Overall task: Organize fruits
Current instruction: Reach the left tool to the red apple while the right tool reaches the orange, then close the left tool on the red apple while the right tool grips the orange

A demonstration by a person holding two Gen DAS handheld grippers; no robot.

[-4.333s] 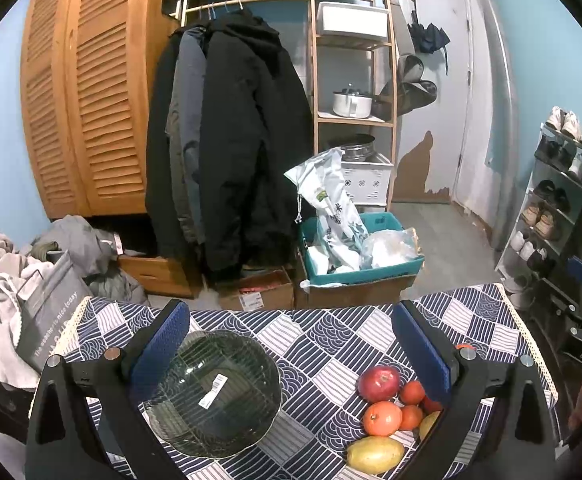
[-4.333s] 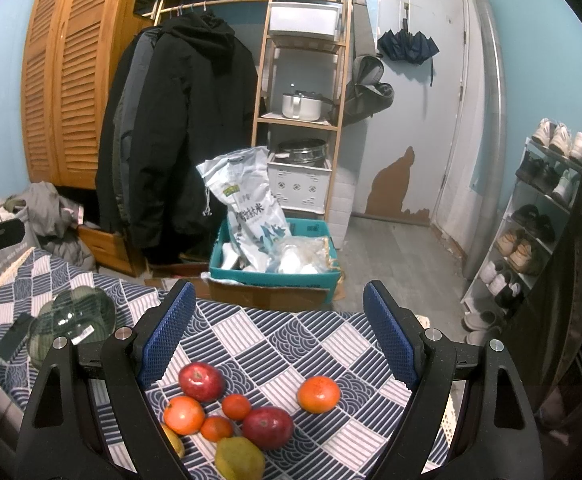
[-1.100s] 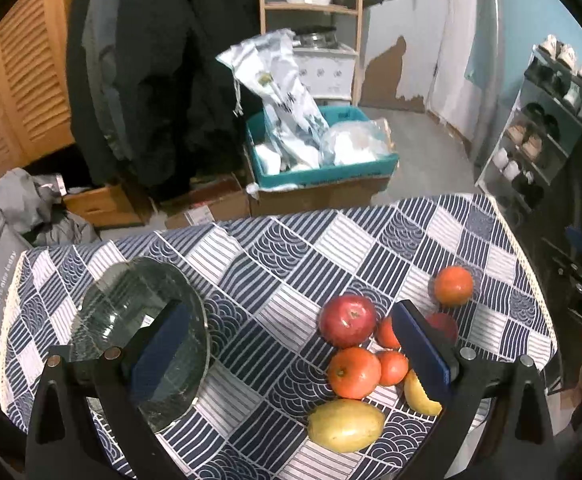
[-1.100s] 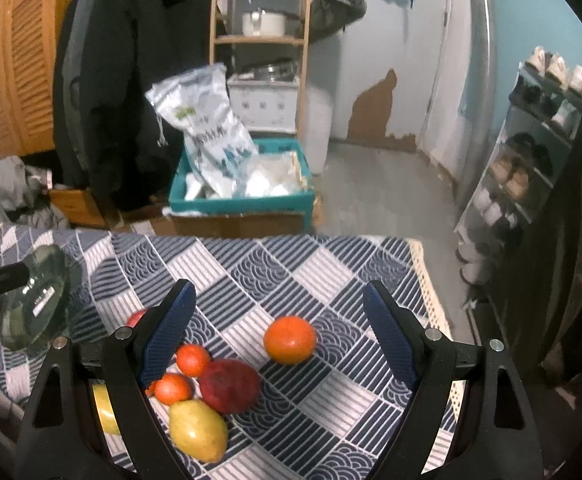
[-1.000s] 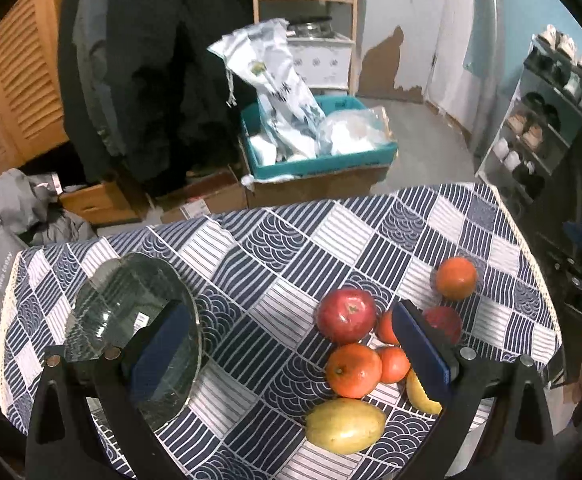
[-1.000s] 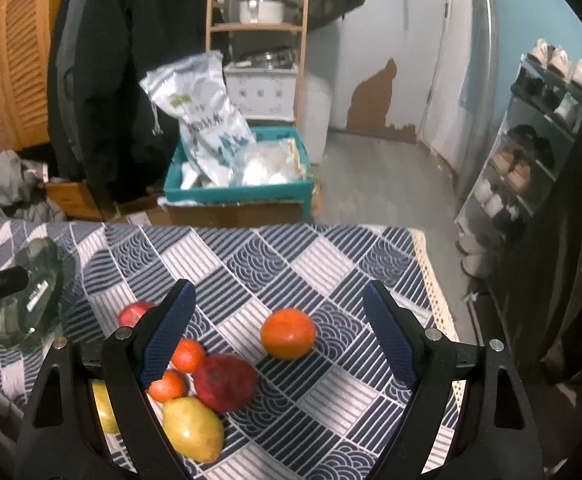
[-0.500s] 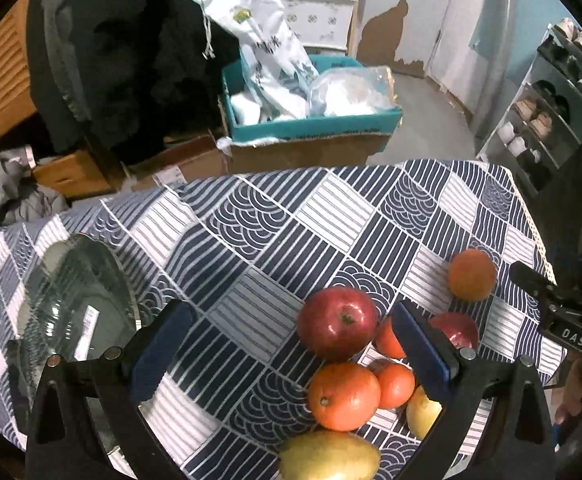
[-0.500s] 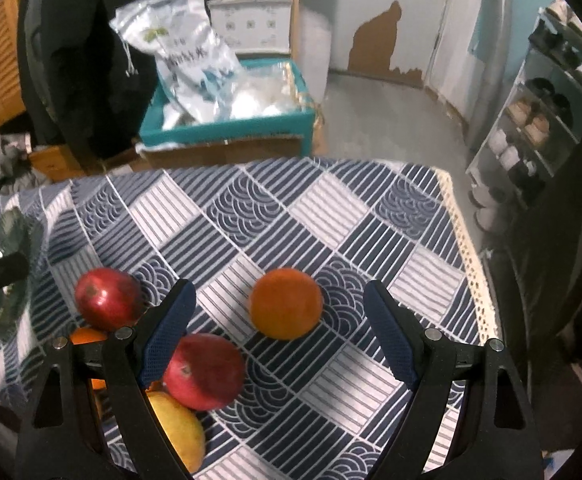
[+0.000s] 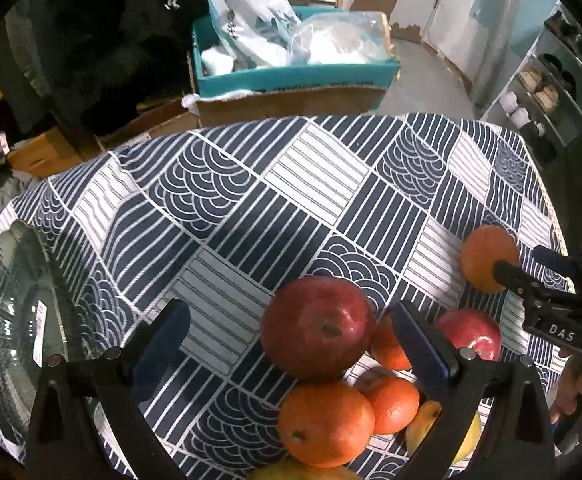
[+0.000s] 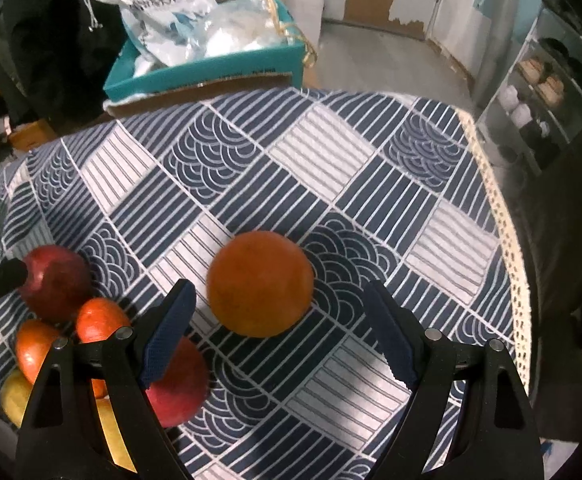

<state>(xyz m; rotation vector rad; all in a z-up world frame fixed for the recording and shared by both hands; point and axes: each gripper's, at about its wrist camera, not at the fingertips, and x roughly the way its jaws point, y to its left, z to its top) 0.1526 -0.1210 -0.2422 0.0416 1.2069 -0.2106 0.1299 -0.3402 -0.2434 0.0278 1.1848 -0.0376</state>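
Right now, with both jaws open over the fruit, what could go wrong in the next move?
1. The left gripper straddles the big red apple, which touches the clustered oranges; closing may knock them rolling.
2. The lone orange in front of the right gripper lies fairly near the tablecloth's fringed edge; a nudge could send it off.

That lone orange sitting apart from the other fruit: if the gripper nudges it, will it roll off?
The round orange fruit would probably roll: it is nearly spherical and nothing touches it. The flat patterned tablecloth has no visible raised rim, so a push might carry it off. The open right gripper may need a centred squeeze, since curved peel can slip.
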